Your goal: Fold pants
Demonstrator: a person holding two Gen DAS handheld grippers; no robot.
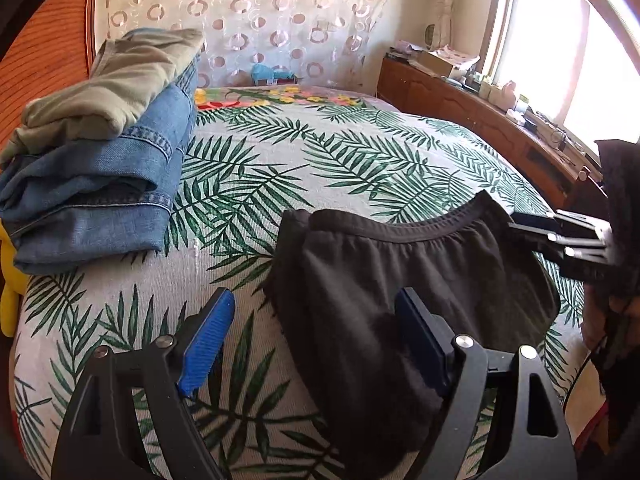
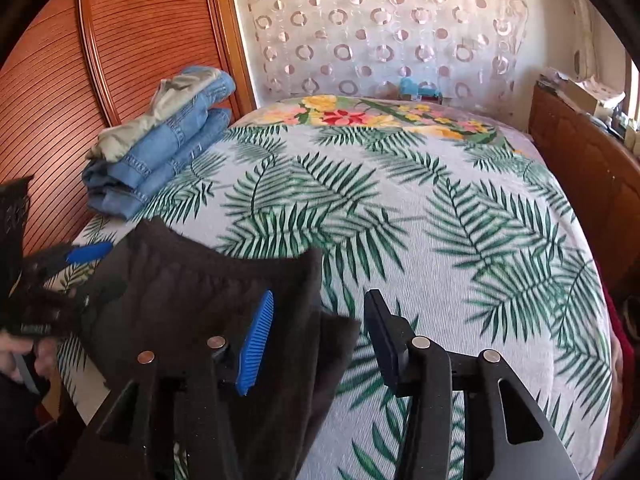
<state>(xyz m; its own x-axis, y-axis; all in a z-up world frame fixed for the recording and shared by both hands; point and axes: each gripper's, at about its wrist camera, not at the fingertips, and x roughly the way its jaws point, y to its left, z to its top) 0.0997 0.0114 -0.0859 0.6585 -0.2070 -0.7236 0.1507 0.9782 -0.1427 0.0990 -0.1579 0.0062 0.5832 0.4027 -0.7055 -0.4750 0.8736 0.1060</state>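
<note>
With the black pants [image 1: 400, 280] lying folded near the bed's [image 2: 460, 240] front edge, both the left gripper [image 1: 316, 340] and the right gripper [image 2: 320, 340] are spread and pinch nothing, so I judge the next move is a new grasp on the cloth's edge.

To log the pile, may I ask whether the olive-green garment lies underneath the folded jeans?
No, the olive-green garment lies on top of the folded jeans, at the far left of the bed.

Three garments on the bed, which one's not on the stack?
The black pants, lying alone by the near edge between the open left gripper and right gripper; the olive pair tops the jeans.
</note>
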